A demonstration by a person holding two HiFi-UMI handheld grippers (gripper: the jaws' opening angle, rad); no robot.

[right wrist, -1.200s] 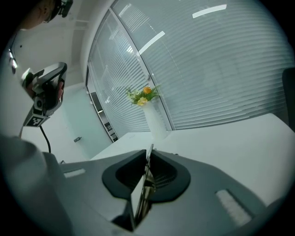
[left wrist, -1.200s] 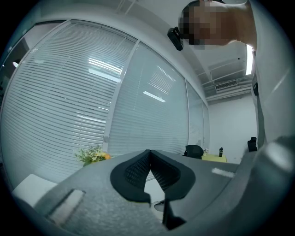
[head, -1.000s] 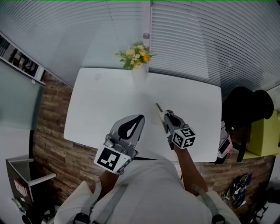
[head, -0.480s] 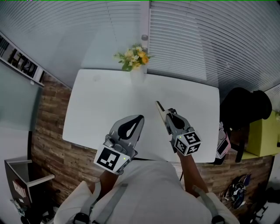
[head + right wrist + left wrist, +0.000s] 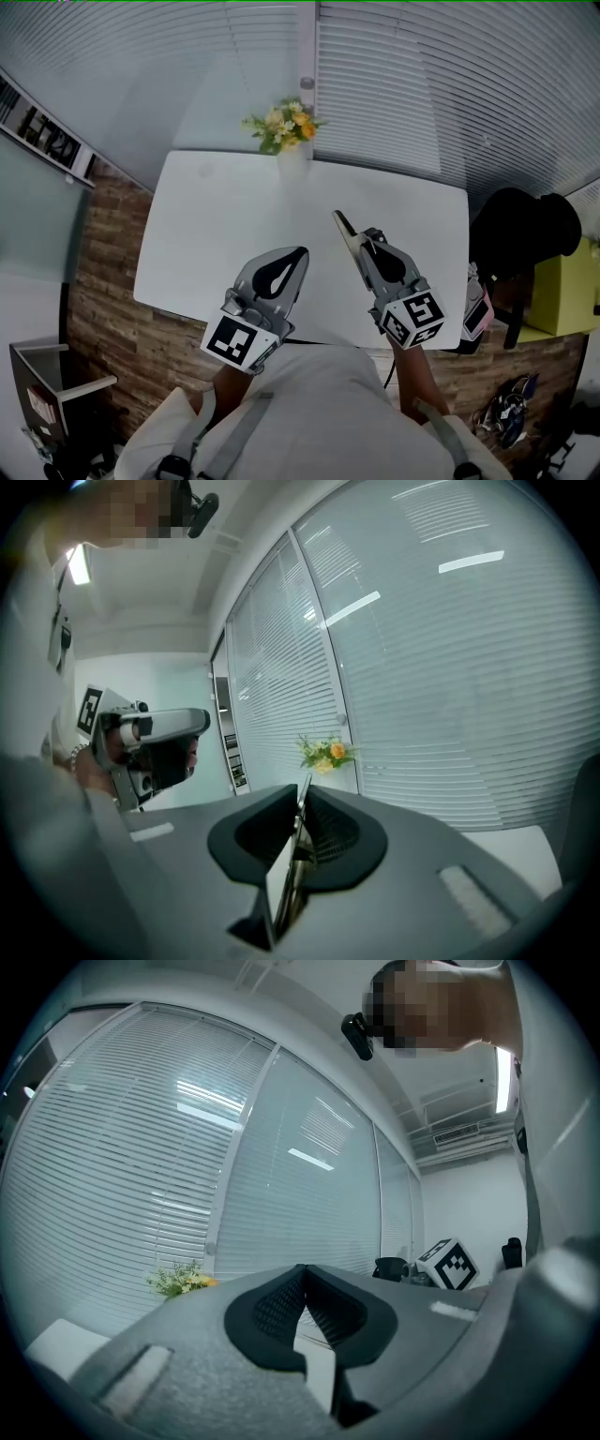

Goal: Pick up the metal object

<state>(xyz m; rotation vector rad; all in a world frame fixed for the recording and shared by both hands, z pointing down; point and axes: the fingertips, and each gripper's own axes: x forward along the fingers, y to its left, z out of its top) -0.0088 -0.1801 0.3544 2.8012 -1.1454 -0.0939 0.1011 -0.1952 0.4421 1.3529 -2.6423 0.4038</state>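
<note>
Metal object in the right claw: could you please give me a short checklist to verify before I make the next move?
1. Metal object clamped between the jaws of the right claw: ok.
2. Left claw shut, nothing between its jaws: ok.
3. Metal object lifted clear of the table: cannot tell.
4. Flower vase at the table's far edge, apart from both claws: ok.
5. The two claws apart from each other: ok.

Most of the metal object [image 5: 339,225] is hidden between the jaws of the right gripper [image 5: 362,242]; only a thin tip pokes out toward 11 o'clock, too slim to identify. At 4 o'clock the floor clutter [image 5: 511,408] is too small to tell.
</note>
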